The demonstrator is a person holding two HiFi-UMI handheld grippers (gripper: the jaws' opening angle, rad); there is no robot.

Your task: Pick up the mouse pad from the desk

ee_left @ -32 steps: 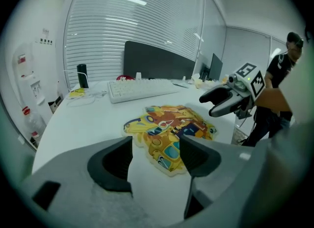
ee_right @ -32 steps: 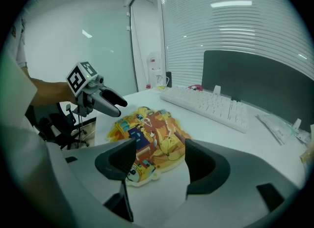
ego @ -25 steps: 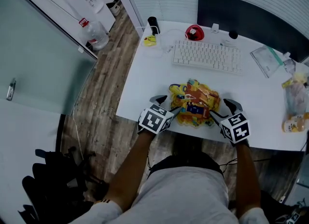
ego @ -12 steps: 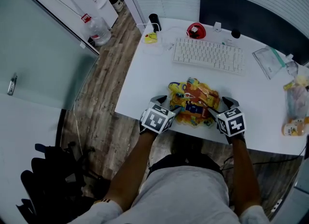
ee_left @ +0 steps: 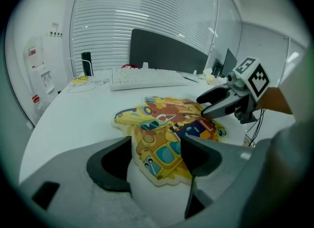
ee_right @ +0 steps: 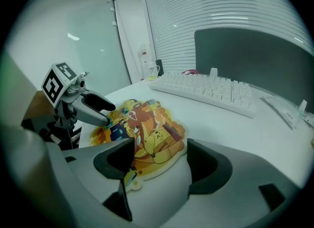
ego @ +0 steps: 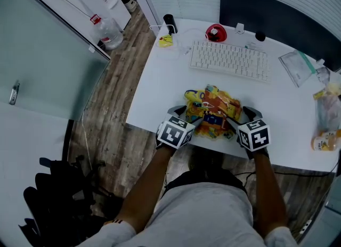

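Note:
The mouse pad (ego: 213, 112), a cartoon-printed pad with an irregular outline, lies flat on the white desk (ego: 160, 91) near its front edge. My left gripper (ego: 186, 116) is at the pad's left edge and stands open. In the left gripper view the mouse pad (ee_left: 164, 133) reaches in between the jaws of my left gripper (ee_left: 154, 156). My right gripper (ego: 241, 118) is open at the pad's right edge. In the right gripper view the mouse pad (ee_right: 147, 133) lies flat between the jaws of my right gripper (ee_right: 159, 160). Neither gripper has closed on it.
A white keyboard (ego: 229, 61) lies behind the pad, with a dark monitor (ego: 277, 19) beyond it. A red object (ego: 215, 34), a black cylinder (ego: 170, 23) and a yellow item (ego: 165, 41) sit at the back left. Plastic bags (ego: 326, 118) lie at the right.
The right gripper has slid left, closer to the pad's right edge. The left gripper has edged slightly forward. The pad has stayed flat on the desk.

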